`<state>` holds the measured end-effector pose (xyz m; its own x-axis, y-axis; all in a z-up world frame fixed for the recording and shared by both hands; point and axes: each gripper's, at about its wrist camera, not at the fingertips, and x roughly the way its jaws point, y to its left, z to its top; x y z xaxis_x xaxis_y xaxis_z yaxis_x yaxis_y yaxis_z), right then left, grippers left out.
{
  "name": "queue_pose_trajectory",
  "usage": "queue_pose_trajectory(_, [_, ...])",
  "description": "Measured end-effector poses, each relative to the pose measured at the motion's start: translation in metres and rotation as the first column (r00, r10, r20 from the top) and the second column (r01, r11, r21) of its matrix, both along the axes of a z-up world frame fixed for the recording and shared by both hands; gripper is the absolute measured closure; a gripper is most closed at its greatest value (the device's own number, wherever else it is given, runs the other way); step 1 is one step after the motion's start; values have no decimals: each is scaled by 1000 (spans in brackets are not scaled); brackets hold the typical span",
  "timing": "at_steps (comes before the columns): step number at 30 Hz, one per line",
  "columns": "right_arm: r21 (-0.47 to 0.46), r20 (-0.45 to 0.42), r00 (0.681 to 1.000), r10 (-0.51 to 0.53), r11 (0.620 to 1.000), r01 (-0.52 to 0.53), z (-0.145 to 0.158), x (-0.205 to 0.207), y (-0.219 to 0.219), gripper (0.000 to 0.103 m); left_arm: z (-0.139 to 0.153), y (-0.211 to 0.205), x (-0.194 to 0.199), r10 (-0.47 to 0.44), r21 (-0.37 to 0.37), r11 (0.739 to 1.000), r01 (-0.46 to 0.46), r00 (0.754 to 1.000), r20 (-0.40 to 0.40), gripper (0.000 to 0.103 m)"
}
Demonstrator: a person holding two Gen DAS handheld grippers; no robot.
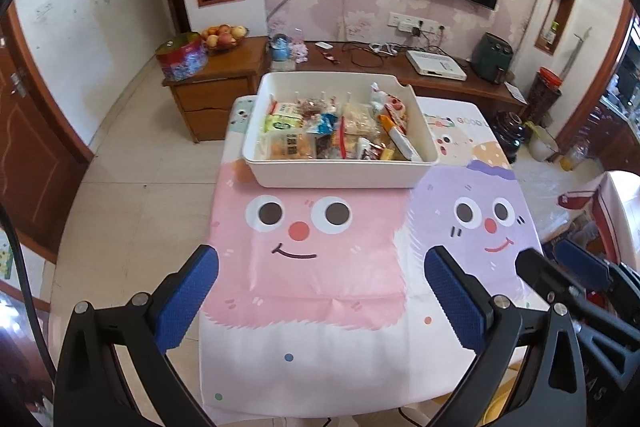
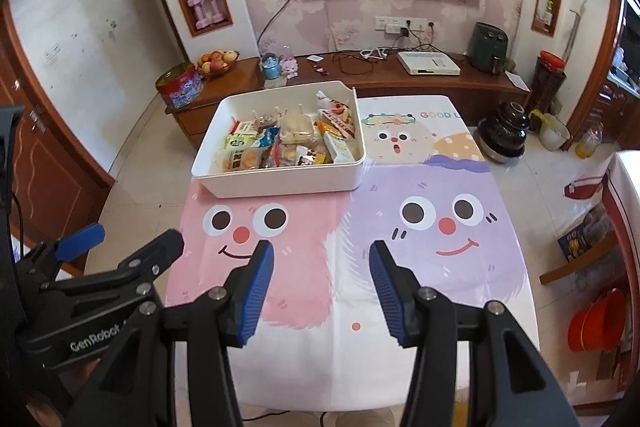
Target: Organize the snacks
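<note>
A white plastic bin point(image 1: 340, 175) point(image 2: 280, 183) holds several wrapped snack packets point(image 1: 336, 133) point(image 2: 286, 143) on the far half of the table. My left gripper point(image 1: 320, 267) is open and empty above the pink face on the tablecloth, well short of the bin. My right gripper point(image 2: 321, 259) is open and empty above the seam between the pink and purple faces. It also shows at the right edge of the left wrist view point(image 1: 560, 263). The left gripper shows at the left of the right wrist view point(image 2: 132, 239).
The table carries a cartoon tablecloth point(image 1: 304, 291) point(image 2: 432, 267). Behind it stands a low wooden cabinet point(image 1: 216, 95) with a fruit bowl point(image 1: 222, 35) and a tin point(image 1: 182, 57). A dark pot point(image 2: 505, 131) and a red bucket point(image 2: 598, 321) sit on the floor at right.
</note>
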<state>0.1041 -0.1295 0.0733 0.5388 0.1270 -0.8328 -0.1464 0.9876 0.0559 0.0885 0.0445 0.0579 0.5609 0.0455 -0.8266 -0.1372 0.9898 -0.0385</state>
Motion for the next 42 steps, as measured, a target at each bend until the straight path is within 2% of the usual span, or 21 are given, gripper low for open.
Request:
queue_pose_trajectory(11, [-7,36,998,53,999,-53,8,-3,0,53,3,-6,-6,44,15,999,-44,999,-11,1])
queue_pose_trajectory(42, [10,56,997,48,999,-49,14,5,-9,53,-6,-14,6,30,33,999,-28,997,-75,1])
